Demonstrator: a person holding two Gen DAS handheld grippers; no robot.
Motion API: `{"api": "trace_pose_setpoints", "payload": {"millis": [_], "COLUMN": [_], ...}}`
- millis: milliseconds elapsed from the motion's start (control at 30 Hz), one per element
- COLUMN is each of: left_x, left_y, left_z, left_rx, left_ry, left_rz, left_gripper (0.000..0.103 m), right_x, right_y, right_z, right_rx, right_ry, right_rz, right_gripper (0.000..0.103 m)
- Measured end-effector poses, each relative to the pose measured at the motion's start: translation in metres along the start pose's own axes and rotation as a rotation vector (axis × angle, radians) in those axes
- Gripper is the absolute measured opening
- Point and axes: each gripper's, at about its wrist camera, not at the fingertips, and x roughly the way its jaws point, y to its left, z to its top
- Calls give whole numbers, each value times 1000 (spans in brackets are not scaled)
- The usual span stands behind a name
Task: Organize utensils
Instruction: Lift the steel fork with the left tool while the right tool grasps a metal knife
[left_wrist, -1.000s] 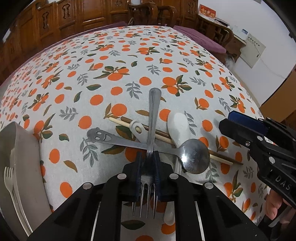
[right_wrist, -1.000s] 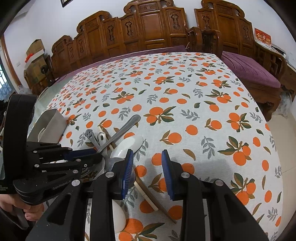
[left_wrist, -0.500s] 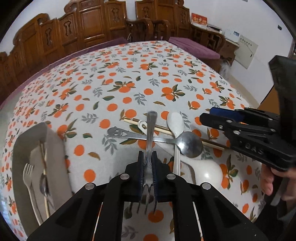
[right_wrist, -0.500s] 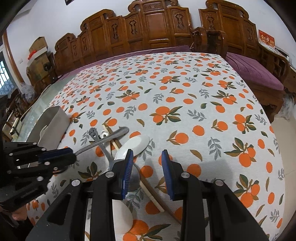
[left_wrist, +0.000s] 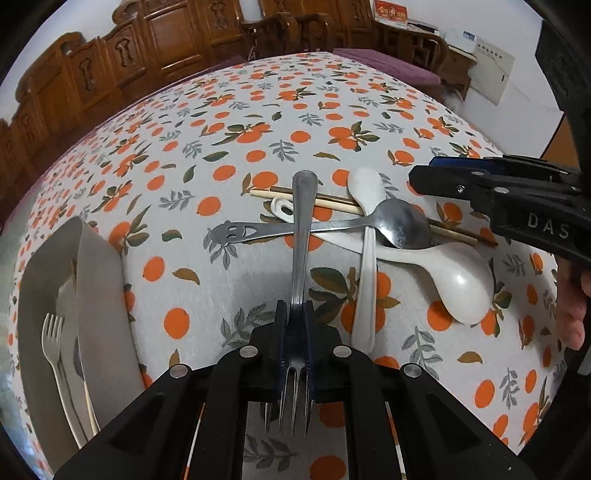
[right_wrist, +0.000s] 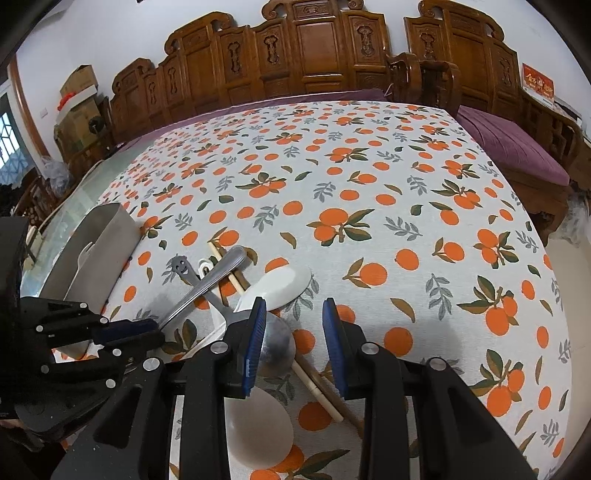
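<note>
My left gripper (left_wrist: 295, 314) is shut on a metal fork (left_wrist: 301, 240), held above the table with its handle pointing away and tines toward the camera; the fork also shows in the right wrist view (right_wrist: 207, 284). Below it lies a pile: a metal spoon with a smiley handle (left_wrist: 400, 221), two white ceramic spoons (left_wrist: 461, 280) (left_wrist: 364, 258) and chopsticks (left_wrist: 332, 201). My right gripper (right_wrist: 293, 314) is open and empty, hovering over the metal spoon's bowl (right_wrist: 277, 343). The left gripper (right_wrist: 125, 330) shows at the left of the right wrist view.
A grey utensil tray (left_wrist: 99, 266) stands left of the pile, holding a white plastic fork (left_wrist: 55, 343) and other utensils. The tray also shows in the right wrist view (right_wrist: 107, 236). Wooden chairs (right_wrist: 314, 51) line the far table edge.
My left gripper has lifted the fork up and back from the pile, so the table looks farther away. My right gripper has stayed open over the metal spoon.
</note>
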Motion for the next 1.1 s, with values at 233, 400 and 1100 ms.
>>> {"api": "trace_pose_setpoints", "payload": {"millis": [233,400,1100], "left_x": [8,14,-50], "left_y": [1,-2,21], "left_z": [12,25,-9], "left_rx": [11,31,-34], "left_ry": [11,14,-128], "left_rz": [15,41,-48], "left_gripper": [10,16,6], "right_x": [-2,-4,-3], "right_y": [-2,-4,21], "right_z": [0,1,5], "right_rx": [6,11,-66], "right_ry": [-8,-11,-19], "right_rz": [8,11,101], "right_gripper": [34,34,34]}}
